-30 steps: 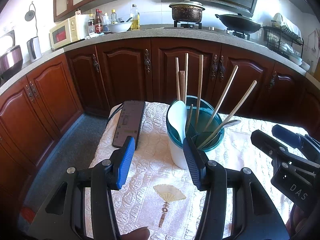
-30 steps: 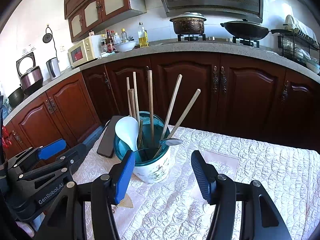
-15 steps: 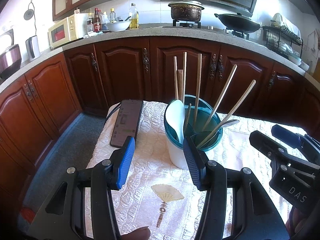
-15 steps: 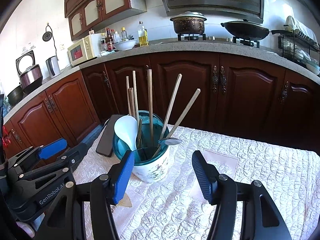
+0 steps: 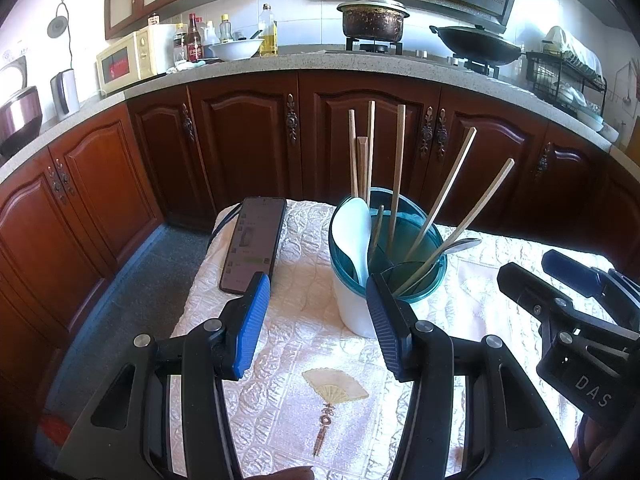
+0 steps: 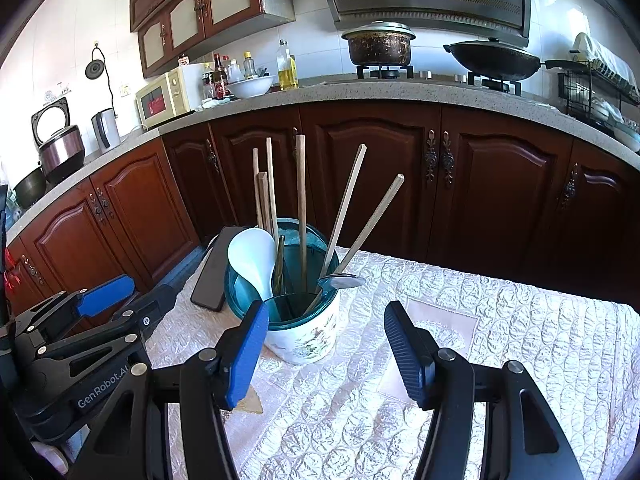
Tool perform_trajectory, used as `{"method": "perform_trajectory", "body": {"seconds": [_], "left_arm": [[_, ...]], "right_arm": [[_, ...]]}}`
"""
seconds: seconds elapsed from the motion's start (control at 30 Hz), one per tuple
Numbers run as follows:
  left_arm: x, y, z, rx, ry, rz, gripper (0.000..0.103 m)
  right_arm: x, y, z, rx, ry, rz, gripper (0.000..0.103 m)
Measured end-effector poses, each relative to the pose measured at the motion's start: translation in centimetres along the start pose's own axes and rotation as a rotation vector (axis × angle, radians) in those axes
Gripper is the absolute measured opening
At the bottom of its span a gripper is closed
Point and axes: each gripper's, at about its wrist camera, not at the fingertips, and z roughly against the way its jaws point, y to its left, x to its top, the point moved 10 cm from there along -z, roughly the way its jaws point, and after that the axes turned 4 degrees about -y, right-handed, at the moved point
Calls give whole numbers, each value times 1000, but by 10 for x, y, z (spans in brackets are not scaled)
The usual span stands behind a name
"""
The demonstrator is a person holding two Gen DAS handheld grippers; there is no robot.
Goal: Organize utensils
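I hold both pairs of jaws wide apart and empty over the bench with its cream quilted cloth [image 6: 460,320]. My left gripper [image 5: 316,312] hangs just in front of the white ceramic utensil holder with the teal plastic insert [image 5: 362,308]; my right gripper [image 6: 326,342] hangs in front of that holder too, a little to its right.

The utensils all stand inside the holder: the long wooden chopsticks [image 6: 301,216], a white plastic rice paddle [image 5: 354,232] at its left rim and a metal spoon [image 6: 342,281] leaning over its right rim. I see none lying loose on the cloth, so I judge the sorting nearly finished.

To end well I would draw back straight, away from the holder, since the tilted chopsticks would snag easily.

A black smartphone [image 5: 256,244] lies left of the holder; its screen text is too small to read. My left gripper's body reads "GenRobot.AI" in the right view, and my right one shows "DAS".
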Motion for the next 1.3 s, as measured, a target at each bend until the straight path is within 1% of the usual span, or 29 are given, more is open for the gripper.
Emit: {"method": "perform_trajectory", "body": {"seconds": [1.03, 1.3], "left_arm": [[-6, 2, -3, 5, 8, 0, 50], [-8, -1, -3, -5, 9, -6, 50]], "right_arm": [[-7, 0, -8, 2, 17, 5, 58], [-9, -1, -9, -1, 23, 6, 58]]}}
